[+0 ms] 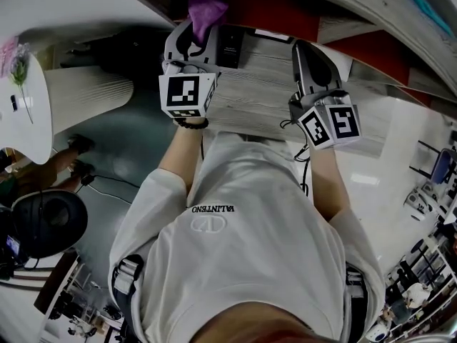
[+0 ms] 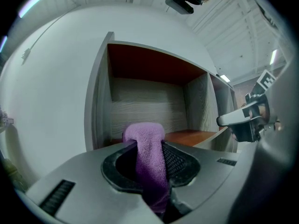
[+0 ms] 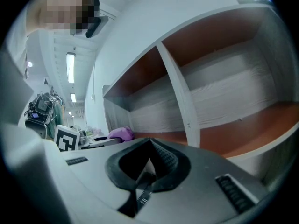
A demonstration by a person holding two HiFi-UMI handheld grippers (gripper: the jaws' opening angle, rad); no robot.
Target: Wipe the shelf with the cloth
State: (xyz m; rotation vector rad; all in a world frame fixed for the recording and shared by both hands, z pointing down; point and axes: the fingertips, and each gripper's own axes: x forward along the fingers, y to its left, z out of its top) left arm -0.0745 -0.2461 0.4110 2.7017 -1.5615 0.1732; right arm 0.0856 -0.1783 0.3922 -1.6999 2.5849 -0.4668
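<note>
Left tongs: clamped on the purple cloth.
Cloth: sticks up out of the jaws, in front of the shelf, at its left compartment.
Right tongs: jaws together, nothing held.

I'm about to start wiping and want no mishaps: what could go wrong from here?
1. Only a small bunch of the purple cloth pokes past the shut jaws of the left gripper, so the hard jaw tips might scrape the shelf instead of wiping it.
2. The right gripper, shut and empty, faces the upright divider and could knock it during the sweep.
</note>
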